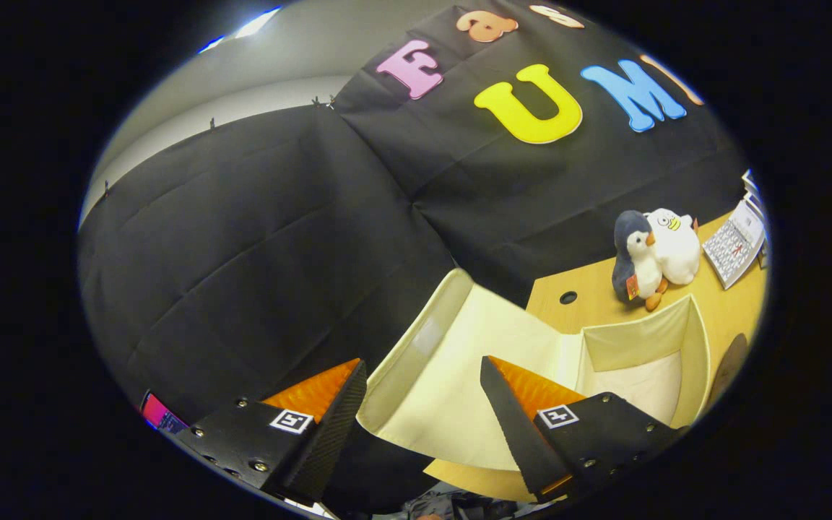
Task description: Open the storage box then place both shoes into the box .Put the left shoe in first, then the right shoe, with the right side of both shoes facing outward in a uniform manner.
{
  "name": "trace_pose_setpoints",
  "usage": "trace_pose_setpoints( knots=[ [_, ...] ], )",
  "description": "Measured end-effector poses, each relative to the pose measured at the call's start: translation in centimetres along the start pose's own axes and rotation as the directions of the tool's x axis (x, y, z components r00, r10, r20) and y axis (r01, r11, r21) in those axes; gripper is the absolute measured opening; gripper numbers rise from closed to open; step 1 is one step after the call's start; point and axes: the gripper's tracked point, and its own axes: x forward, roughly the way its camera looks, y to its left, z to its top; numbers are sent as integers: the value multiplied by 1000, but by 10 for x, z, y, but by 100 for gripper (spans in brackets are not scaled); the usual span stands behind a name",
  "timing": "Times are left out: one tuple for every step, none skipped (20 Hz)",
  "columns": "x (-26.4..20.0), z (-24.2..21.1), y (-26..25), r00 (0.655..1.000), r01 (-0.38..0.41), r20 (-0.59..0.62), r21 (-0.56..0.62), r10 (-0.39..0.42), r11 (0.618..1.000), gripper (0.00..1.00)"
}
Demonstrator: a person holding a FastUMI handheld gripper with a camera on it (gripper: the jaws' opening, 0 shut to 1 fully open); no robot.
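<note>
In the lower middle of the frame, just ahead of the fingers, the storage box [640,361] is lying open on the wooden surface [589,289], its cream lid [452,375] folding down toward the camera and filling the gap between the two fingertips. The box's open cavity is sitting to the lower right, beyond the right finger, with pale inner walls and a lighter floor showing. The hand-held gripper [423,379] is hovering with its fingers spread wide apart, and nothing is being held between them; the lid is lying behind the gap, and whether it is touching either finger cannot be told. Past the box, toward the right of the frame, a grey penguin plush [633,263] and a white plush [676,245] are standing side by side and touching on the surface. Further right, a calculator [734,245] is lying flat. A small round hole [568,297] is showing in the surface left of the plushes. Black cloth [257,238] is hanging across the left and upper parts of the frame.
</note>
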Motion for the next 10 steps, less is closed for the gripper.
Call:
trace_pose_setpoints(
  knots=[
    [-5,2,-1,1000,2,10,-22,-2,1000,97],
    [-11,7,-6,1000,9,22,-42,-8,999,97],
    [-18,13,-15,999,26,38,-64,-24,998,97],
    [-26,19,-22,998,45,56,-87,-40,995,97],
    [-34,25,-30,996,66,74,-105,-58,992,97],
    [-42,32,-39,993,83,92,-123,-72,989,97],
    [-50,38,-48,990,105,108,-137,-91,985,97],
    [-59,44,-59,986,129,121,-149,-111,980,97],
    [-68,49,-70,982,152,135,-154,-132,976,97],
    [-77,54,-81,977,175,147,-156,-152,972,97]
  ],
)
